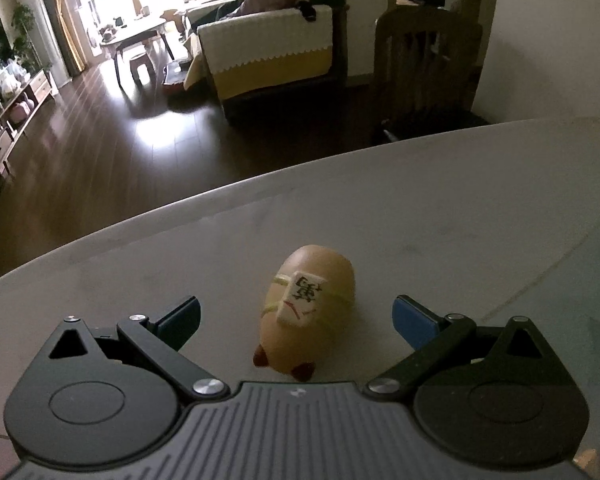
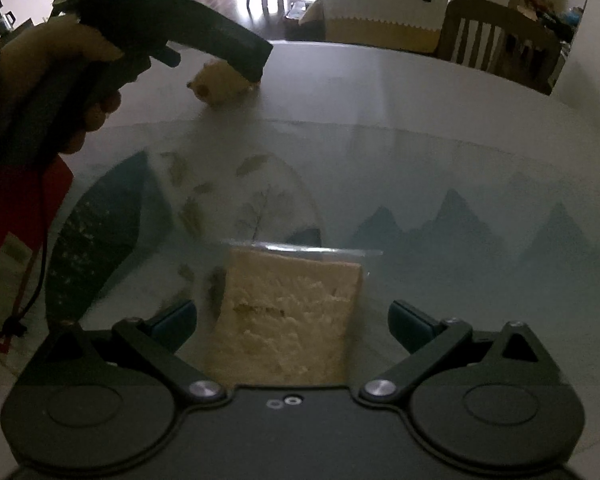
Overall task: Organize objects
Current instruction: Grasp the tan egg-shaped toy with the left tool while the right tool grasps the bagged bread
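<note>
Tan rounded capybara figurine [image 1: 310, 308] w/ mahjong tile sits near table's [image 1: 440, 208] far edge, between spread left gripper [image 1: 296, 322]; nothing grabbed yet. Bagged bread slice [image 2: 288, 320] between spread right gripper [image 2: 292, 326], untouched.

The near end of the tan toy [image 1: 310, 312] is hidden behind the left gripper's [image 1: 296, 322] body at the bottom of the left wrist view. In the right wrist view, the toy's top is covered by that gripper's dark finger at upper left. The lower edge of the bagged bread slice [image 2: 288, 320] is cut off by the right gripper [image 2: 292, 326] body. The hand [image 2: 56, 80] at the left edge is only partly seen. Small items on the distant coffee table [image 1: 136, 32] cannot be made out.
</note>
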The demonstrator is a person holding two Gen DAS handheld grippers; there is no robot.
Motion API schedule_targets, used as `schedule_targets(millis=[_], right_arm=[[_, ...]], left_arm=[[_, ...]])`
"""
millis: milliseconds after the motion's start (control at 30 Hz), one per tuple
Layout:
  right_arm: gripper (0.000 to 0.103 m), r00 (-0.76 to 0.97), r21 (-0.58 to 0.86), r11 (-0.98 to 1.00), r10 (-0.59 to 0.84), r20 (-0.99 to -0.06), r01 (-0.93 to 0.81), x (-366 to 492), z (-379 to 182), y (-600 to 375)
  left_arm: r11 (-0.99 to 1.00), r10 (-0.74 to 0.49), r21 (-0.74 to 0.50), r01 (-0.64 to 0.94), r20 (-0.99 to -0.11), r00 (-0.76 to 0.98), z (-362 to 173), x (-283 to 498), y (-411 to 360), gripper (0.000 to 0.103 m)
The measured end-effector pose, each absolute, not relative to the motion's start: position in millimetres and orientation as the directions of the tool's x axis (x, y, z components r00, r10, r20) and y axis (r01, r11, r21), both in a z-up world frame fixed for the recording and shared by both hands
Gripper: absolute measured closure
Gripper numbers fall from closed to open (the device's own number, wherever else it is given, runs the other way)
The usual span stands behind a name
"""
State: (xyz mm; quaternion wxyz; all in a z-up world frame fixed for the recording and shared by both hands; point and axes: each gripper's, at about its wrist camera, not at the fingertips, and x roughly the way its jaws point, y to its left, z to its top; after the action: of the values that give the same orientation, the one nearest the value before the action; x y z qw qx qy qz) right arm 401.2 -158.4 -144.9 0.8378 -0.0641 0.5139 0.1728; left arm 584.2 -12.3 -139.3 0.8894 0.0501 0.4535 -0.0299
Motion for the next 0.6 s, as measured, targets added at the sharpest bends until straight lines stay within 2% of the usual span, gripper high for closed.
schedule_targets(millis=[267,400,467,567,600], right_arm=[[0.001,0.382,0.073,0.936,0.211,-0.900,-0.345,403.7,-155.1,-154.2],[0.007,0.392,0.056,0.934,0.202,-0.898,-0.353,401.5,-156.9,-152.4],[0.011,0.395,0.057,0.932,0.207,-0.895,-0.359,399.9,-156.4,-152.9],[0.020,0.403,0.049,0.926,0.210,-0.891,-0.374,396.8,-155.1,-152.0],[0.022,0.405,0.048,0.925,0.211,-0.889,-0.376,396.0,-154.3,-152.0]], left_arm=[[0.992,0.007,0.082,0.101,-0.807,0.591,-150.4,594.6,-11.6,0.001],[0.990,0.008,0.091,0.110,-0.805,0.593,-153.5,595.7,-14.2,0.003],[0.990,-0.007,0.078,0.118,-0.807,0.591,-154.0,596.2,-14.1,0.023],[0.992,-0.020,0.059,0.114,-0.806,0.591,-153.3,594.5,-10.6,0.042],[0.992,-0.021,0.056,0.110,-0.805,0.592,-152.8,593.7,-9.8,0.044]])
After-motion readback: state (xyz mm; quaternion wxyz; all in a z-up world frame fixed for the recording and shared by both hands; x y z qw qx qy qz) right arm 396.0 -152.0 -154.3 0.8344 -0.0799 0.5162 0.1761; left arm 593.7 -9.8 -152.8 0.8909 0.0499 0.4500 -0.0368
